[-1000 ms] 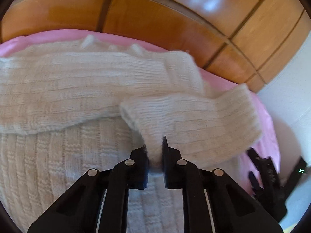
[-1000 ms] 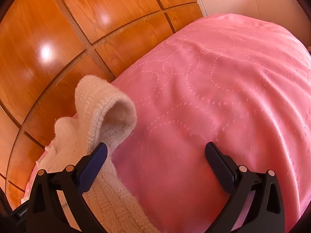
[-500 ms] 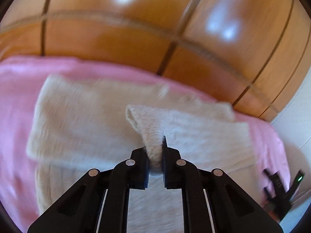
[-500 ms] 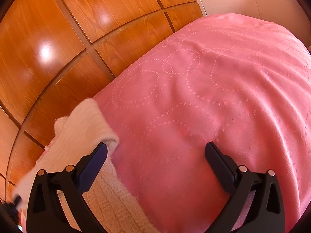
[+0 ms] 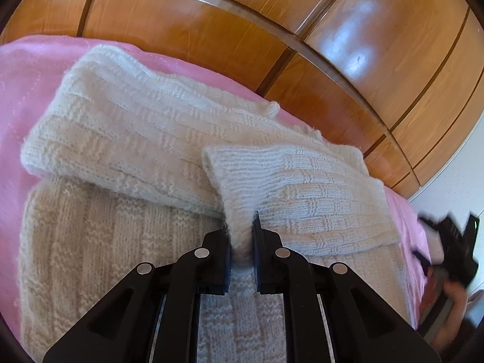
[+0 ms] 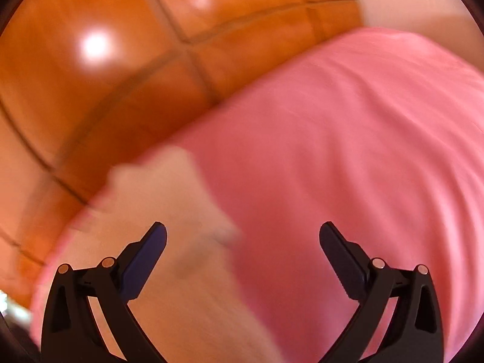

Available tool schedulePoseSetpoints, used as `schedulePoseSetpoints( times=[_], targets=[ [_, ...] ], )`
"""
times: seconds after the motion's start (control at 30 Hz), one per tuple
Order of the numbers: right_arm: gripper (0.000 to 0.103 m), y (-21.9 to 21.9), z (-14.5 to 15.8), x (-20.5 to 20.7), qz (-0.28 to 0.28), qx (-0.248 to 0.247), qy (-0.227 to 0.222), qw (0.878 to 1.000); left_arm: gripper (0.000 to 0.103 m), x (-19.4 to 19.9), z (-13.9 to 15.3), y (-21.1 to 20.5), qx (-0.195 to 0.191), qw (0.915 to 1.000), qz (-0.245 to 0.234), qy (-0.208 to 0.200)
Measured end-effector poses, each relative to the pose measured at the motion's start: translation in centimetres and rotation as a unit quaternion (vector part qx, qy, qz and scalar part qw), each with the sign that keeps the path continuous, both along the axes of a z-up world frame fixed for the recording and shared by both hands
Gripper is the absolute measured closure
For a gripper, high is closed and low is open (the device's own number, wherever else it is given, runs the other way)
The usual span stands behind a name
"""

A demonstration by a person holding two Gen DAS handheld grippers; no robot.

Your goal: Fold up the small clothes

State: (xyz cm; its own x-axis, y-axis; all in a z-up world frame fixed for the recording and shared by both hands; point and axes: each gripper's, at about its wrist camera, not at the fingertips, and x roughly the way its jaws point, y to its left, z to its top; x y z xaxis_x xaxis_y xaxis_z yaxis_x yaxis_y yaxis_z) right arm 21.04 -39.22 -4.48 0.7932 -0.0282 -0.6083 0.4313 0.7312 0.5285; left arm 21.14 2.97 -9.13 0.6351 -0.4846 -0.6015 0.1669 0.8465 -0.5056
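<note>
bare pink bedspread (image 6: 348,151) rightward, wooden headboard (image 5: 211,24) behind

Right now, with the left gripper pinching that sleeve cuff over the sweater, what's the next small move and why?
Probably lower the cuff and open the left gripper. The sleeve already lies folded across the cream sweater, beside the other sleeve, so only the pinched end seems raised.

Cream knitted sweater (image 5: 127,139) lying sleeves-folded on pink quilted bedspread (image 6: 348,139) of a bed, beside glossy wooden panelling (image 5: 230,21).
</note>
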Motion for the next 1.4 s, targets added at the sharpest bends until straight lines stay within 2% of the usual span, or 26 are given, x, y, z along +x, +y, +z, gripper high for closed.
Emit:
schedulePoseSetpoints(
  times=[0.03,0.1,0.17,0.2,0.33,0.37,0.4,0.43,0.5,0.53,0.57,0.63,0.7,0.73,0.8,0.83,0.93,1.0,1.07,1.17,1.2,1.23,1.27,1.3,1.33,1.4],
  targets=[
    [0.007,-0.4,-0.1,1.5,0.032,0.015,0.0,0.999,0.093,0.0,-0.1,0.1,-0.004,1.0,0.0,0.001],
    [0.018,-1.1,-1.0,5.0,0.081,0.031,0.048,0.995,0.093,0.1,-0.3,0.4,-0.012,0.9999,-0.001,0.003],
    [0.034,-2.1,-2.1,6.8,0.081,0.044,0.084,0.992,0.093,0.0,-0.5,0.6,-0.017,0.9998,-0.001,0.005],
    [0.035,-2.9,-3.0,7.3,0.074,0.057,0.096,0.991,0.091,0.2,-0.6,0.5,-0.019,0.9998,0.0,0.006],
    [0.045,-3.6,-4.4,7.4,0.08,0.075,0.074,0.991,0.091,0.4,-0.8,0.6,-0.026,0.9996,-0.001,0.008],
    [0.064,-3.1,-4.4,7.4,0.098,0.077,0.072,0.99,0.091,0.4,-0.8,0.6,-0.028,0.9996,-0.002,0.009],
    [0.072,-2.4,-4.4,7.5,0.122,0.084,0.075,0.986,0.091,0.4,-0.9,0.7,-0.03,0.9995,-0.002,0.009],
    [0.084,-1.6,-3.8,7.2,0.132,0.075,0.073,0.986,0.091,0.4,-0.9,0.7,-0.032,0.9994,-0.002,0.01],
    [0.091,-0.4,-1.7,6.2,0.138,0.032,0.059,0.988,0.091,0.3,-0.8,0.8,-0.035,0.9993,-0.005,0.008],
    [0.091,0.3,-0.4,5.5,0.133,-0.008,0.05,0.99,0.09,0.3,-0.8,0.7,-0.031,0.9995,-0.005,0.007],
    [0.092,1.6,1.4,4.2,0.124,-0.08,0.04,0.988,0.09,0.2,-0.7,0.6,-0.028,0.9996,-0.007,0.006],
    [0.092,3.9,2.6,3.0,0.093,-0.208,0.057,0.972,0.083,0.2,-0.6,0.3,-0.025,0.9996,-0.011,0.004],
    [0.092,4.8,0.6,3.8,0.083,-0.262,0.105,0.956,0.08,0.2,-0.5,-0.1,-0.017,0.9997,-0.018,0.001],
    [0.092,4.8,-0.9,4.4,0.089,-0.267,0.126,0.951,0.08,0.2,-0.5,-0.1,-0.016,0.9997,-0.018,0.001],
    [0.089,4.1,-3.8,5.4,0.1,-0.249,0.152,0.951,0.08,0.2,-0.6,0.0,-0.022,0.9996,-0.018,0.003],
    [0.085,3.5,-3.6,5.3,0.091,-0.234,0.147,0.957,0.08,0.2,-0.6,0.0,-0.023,0.9996,-0.018,0.003],
    [0.033,2.2,-1.5,3.7,0.053,-0.215,0.111,0.969,0.08,0.3,-0.7,0.0,-0.021,0.9996,-0.018,0.002],
    [0.033,1.7,0.2,1.5,0.031,-0.206,0.077,0.975,0.08,0.3,-0.7,0.0,-0.021,0.9996,-0.018,0.002],
    [0.033,2.1,0.8,0.4,0.033,-0.22,0.069,0.972,0.08,0.3,-0.7,0.1,-0.02,0.9997,-0.017,0.002],
    [0.034,3.4,-0.3,1.8,0.05,-0.228,0.086,0.969,0.08,0.3,-0.7,0.1,-0.021,0.9996,-0.018,0.003],
    [0.035,3.1,-1.4,2.3,0.048,-0.224,0.104,0.968,0.08,0.3,-0.7,0.1,-0.021,0.9996,-0.018,0.002],
    [0.035,2.7,-2.6,2.8,0.029,-0.234,0.141,0.961,0.08,0.3,-0.7,0.1,-0.021,0.9996,-0.018,0.003],
    [0.03,1.8,-4.5,3.6,0.016,-0.228,0.18,0.957,0.08,0.3,-0.7,0.1,-0.022,0.9996,-0.018,0.003],
    [0.025,1.6,-5.3,4.4,0.01,-0.204,0.179,0.962,0.08,0.3,-0.8,0.1,-0.023,0.9996,-0.018,0.003],
    [0.014,0.7,-5.5,4.2,-0.006,-0.181,0.176,0.968,0.08,0.4,-0.8,0.0,-0.022,0.9996,-0.018,0.004],
    [0.01,0.3,-5.5,3.8,-0.009,-0.168,0.171,0.971,0.08,0.4,-0.8,0.1,-0.026,0.9995,-0.018,0.005]
  ],
)
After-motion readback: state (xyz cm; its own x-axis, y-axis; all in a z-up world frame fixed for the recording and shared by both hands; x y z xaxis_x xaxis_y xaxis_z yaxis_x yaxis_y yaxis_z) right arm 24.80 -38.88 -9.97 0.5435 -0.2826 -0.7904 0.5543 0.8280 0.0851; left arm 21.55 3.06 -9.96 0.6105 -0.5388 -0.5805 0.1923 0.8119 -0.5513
